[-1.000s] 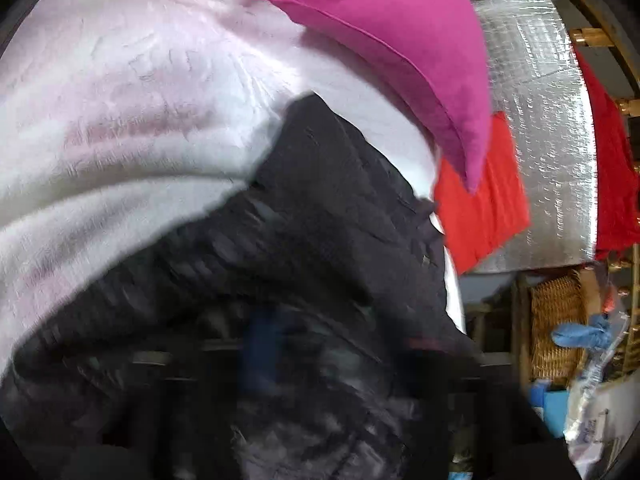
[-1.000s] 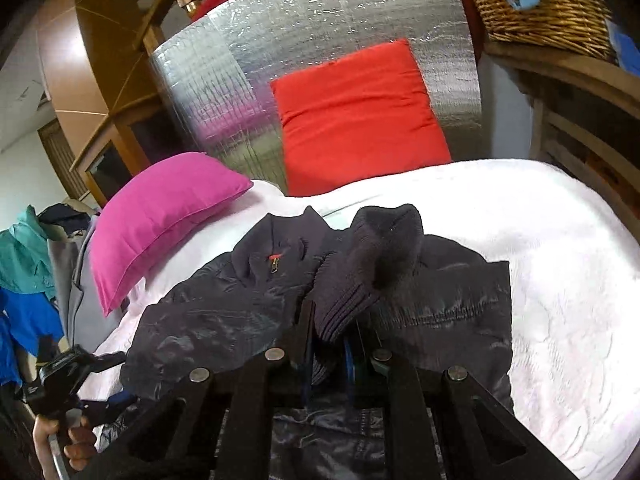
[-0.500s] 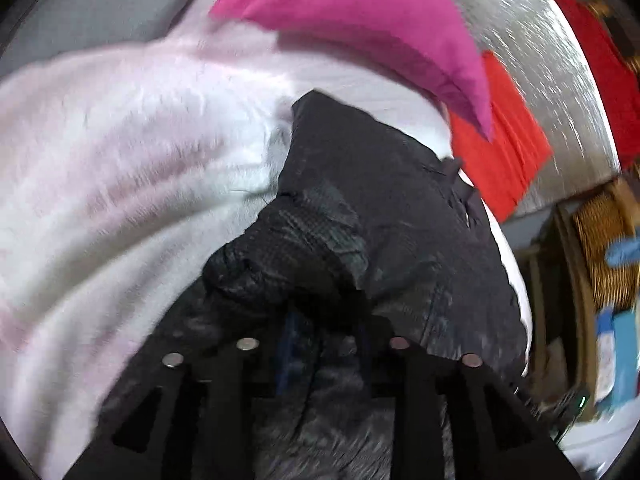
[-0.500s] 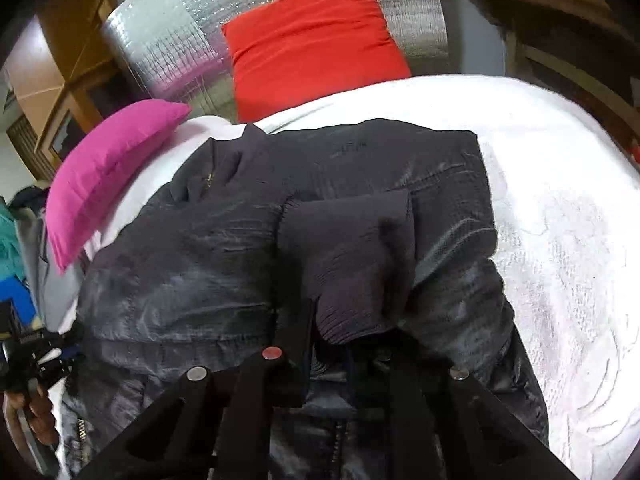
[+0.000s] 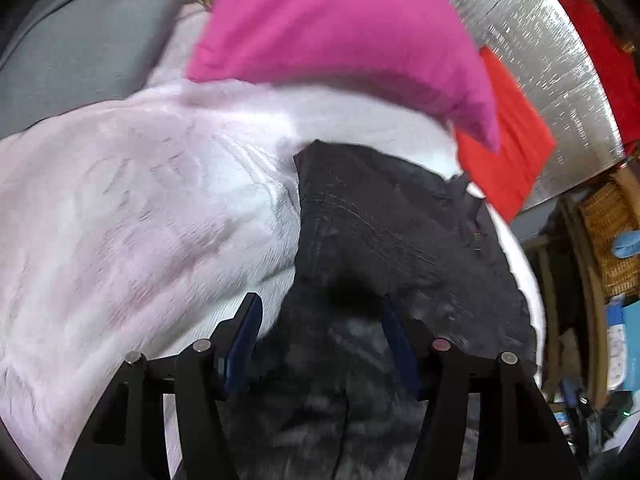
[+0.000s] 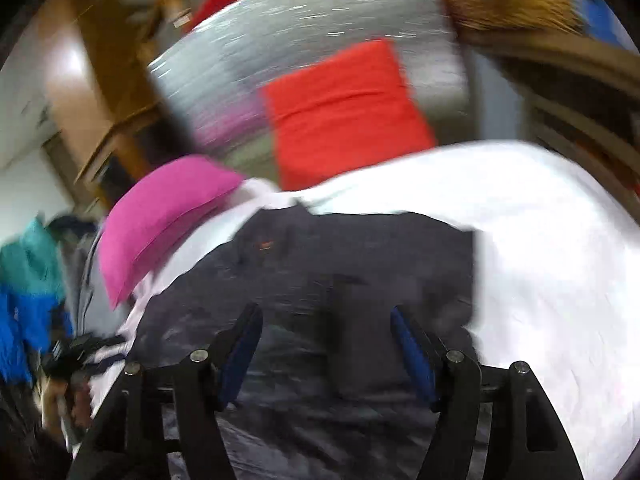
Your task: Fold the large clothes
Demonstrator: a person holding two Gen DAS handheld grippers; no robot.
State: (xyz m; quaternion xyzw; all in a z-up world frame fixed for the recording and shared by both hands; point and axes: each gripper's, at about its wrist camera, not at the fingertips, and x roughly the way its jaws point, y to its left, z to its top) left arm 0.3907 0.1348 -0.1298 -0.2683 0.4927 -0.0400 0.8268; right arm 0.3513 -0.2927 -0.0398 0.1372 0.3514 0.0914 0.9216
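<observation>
Left gripper (image 5: pixel 320 320) spread wide and released, hovering over the dark jacket (image 5: pixel 392 232), its fingers (image 5: pixel 248 328) straddling the jacket's near edge. Right gripper (image 6: pixel 326 328) likewise released with nothing between the fingers (image 6: pixel 412 344), above the same jacket (image 6: pixel 360 264) lying flat on the white bed cover (image 6: pixel 540 240). Beyond, a pink pillow (image 6: pixel 160 224) to the left, a red cushion (image 6: pixel 344 112) ahead against silver foil (image 6: pixel 280 40)

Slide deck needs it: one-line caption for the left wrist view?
Left gripper, fingers spread open, over a dark shiny jacket lying on a white textured bedspread, magenta pillow behind.
</observation>
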